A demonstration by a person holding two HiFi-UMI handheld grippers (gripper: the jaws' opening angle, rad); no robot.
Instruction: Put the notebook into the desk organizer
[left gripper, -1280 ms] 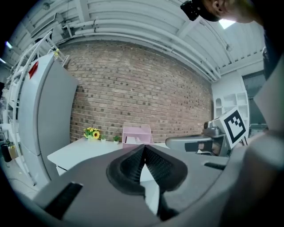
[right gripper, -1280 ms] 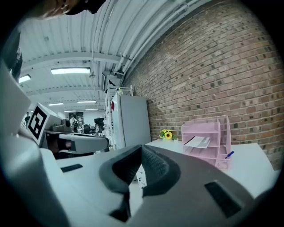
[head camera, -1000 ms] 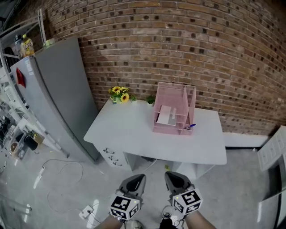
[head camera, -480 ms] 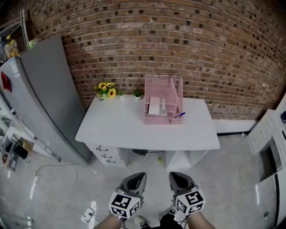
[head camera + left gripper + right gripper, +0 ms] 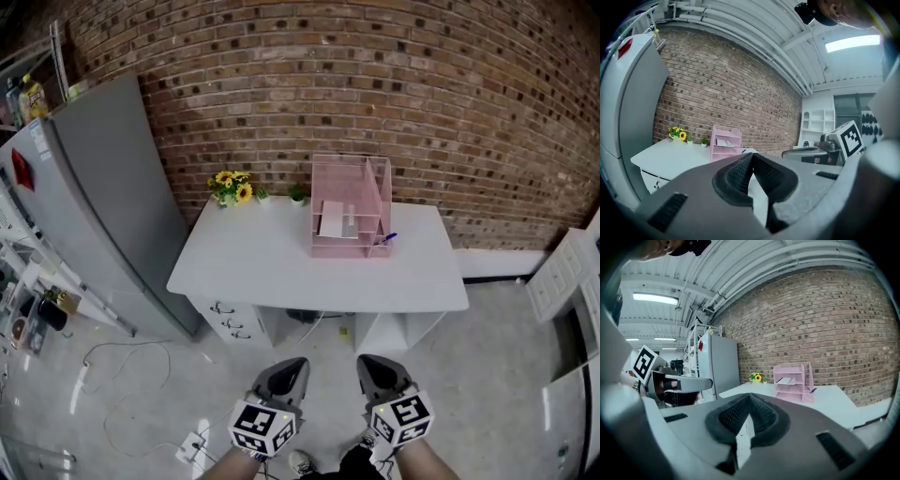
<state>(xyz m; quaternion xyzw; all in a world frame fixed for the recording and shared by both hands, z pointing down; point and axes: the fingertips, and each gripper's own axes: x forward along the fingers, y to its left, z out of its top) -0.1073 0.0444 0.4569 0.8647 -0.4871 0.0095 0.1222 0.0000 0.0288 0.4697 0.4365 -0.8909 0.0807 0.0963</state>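
Over on the white desk (image 5: 272, 272), the notebook (image 5: 332, 223) lies flat on a shelf of the pink organizer (image 5: 364, 246), seemingly light and thin, best pinched by its front edge, while left gripper (image 5: 284, 377) and right gripper (image 5: 375, 374) hang pressed together, empty.

No readable text, labels, brands or numbers anywhere in view

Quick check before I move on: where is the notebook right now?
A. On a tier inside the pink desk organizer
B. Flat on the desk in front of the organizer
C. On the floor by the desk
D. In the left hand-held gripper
A: the white notebook lies on a tier inside the pink desk organizer, which stands on the white desk.
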